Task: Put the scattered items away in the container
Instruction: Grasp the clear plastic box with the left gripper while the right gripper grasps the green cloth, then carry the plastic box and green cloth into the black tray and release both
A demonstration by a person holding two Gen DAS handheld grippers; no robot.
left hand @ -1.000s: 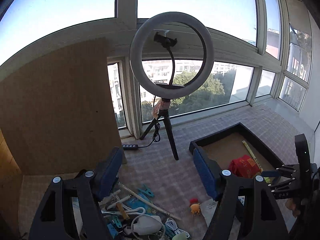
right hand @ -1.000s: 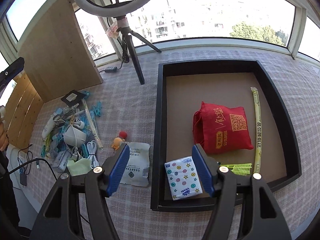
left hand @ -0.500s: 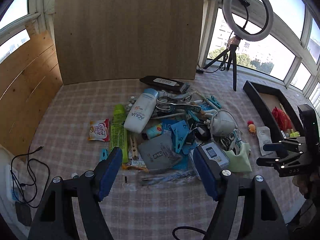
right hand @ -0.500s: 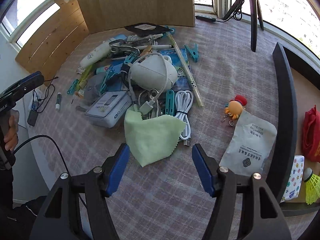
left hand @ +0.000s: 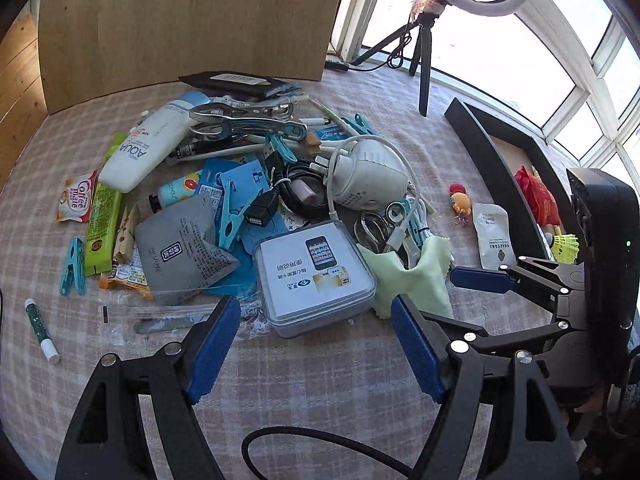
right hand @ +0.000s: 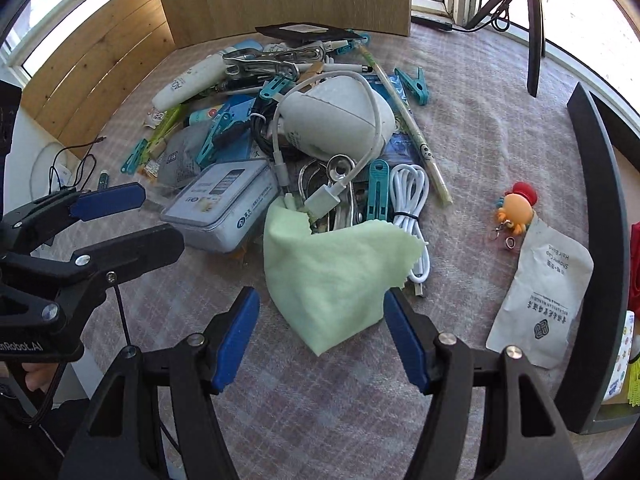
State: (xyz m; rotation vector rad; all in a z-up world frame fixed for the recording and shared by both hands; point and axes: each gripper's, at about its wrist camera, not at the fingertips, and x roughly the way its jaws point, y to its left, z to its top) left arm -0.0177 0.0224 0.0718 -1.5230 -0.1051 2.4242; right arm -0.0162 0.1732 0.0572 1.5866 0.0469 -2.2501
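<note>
A heap of small items lies on the checked cloth. It includes a tin box point(left hand: 316, 268) point(right hand: 216, 204), a pale green cloth point(left hand: 412, 276) point(right hand: 332, 280), a white mask point(left hand: 368, 172) point(right hand: 332, 120), a coiled white cable point(right hand: 408, 200), clips and an AQUA bottle point(left hand: 148, 148). My left gripper point(left hand: 316, 340) point(right hand: 132, 220) is open just short of the tin box. My right gripper point(right hand: 320, 332) point(left hand: 472, 300) is open with the near corner of the green cloth between its fingers. The black tray point(left hand: 492, 168) point(right hand: 600, 200) stands to the right, holding a red bag point(left hand: 536, 196) and a yellow shuttlecock point(left hand: 564, 244).
An orange toy keychain point(right hand: 516, 208) and a white shower cap packet point(right hand: 548, 292) lie between the heap and the tray. A ring light tripod point(left hand: 424, 60) stands at the back by the window. A wooden board point(left hand: 180, 20) leans behind the heap. A green-capped tube point(left hand: 40, 330) lies apart at the left.
Both views swung from the window and tray down onto the heap, and both grippers came closer to it. Both stay open with nothing held.
</note>
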